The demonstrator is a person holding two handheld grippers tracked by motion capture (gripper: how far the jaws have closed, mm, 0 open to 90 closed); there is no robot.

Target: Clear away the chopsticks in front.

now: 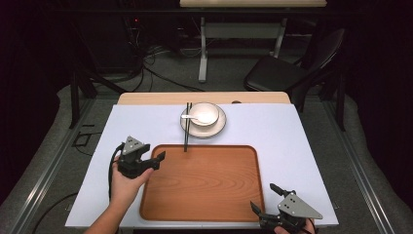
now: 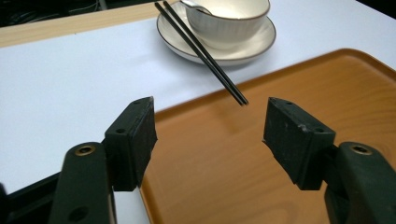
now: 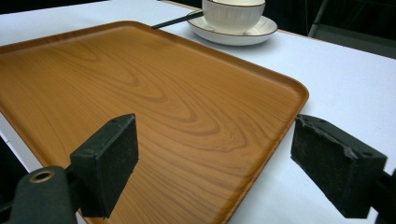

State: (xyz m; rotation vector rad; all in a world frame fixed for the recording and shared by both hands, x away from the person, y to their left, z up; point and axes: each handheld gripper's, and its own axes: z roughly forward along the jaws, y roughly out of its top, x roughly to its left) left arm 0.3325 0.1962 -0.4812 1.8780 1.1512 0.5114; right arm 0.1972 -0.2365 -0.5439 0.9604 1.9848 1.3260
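Observation:
A wooden tray [image 1: 204,146] lies on the white mat. Behind it stands a white bowl [image 1: 206,115] on a saucer [image 1: 216,129], with a spoon [image 1: 189,117] in the bowl. Black chopsticks [image 1: 187,129] lean on the saucer's left rim, and their tips reach the tray's far edge. My left gripper [image 1: 158,161] is open at the tray's left rim and holds nothing. In the left gripper view its jaws [image 2: 211,107] frame the tray [image 2: 233,177], with the chopsticks [image 2: 201,49] farther off. My right gripper [image 1: 263,196] is open and holds nothing at the tray's near right corner [image 3: 140,84].
The white mat [image 1: 292,146] covers a wooden table [image 1: 146,98], with free strips left and right of the tray. A dark chair [image 1: 287,68] and a desk leg [image 1: 202,48] stand beyond the table on the floor.

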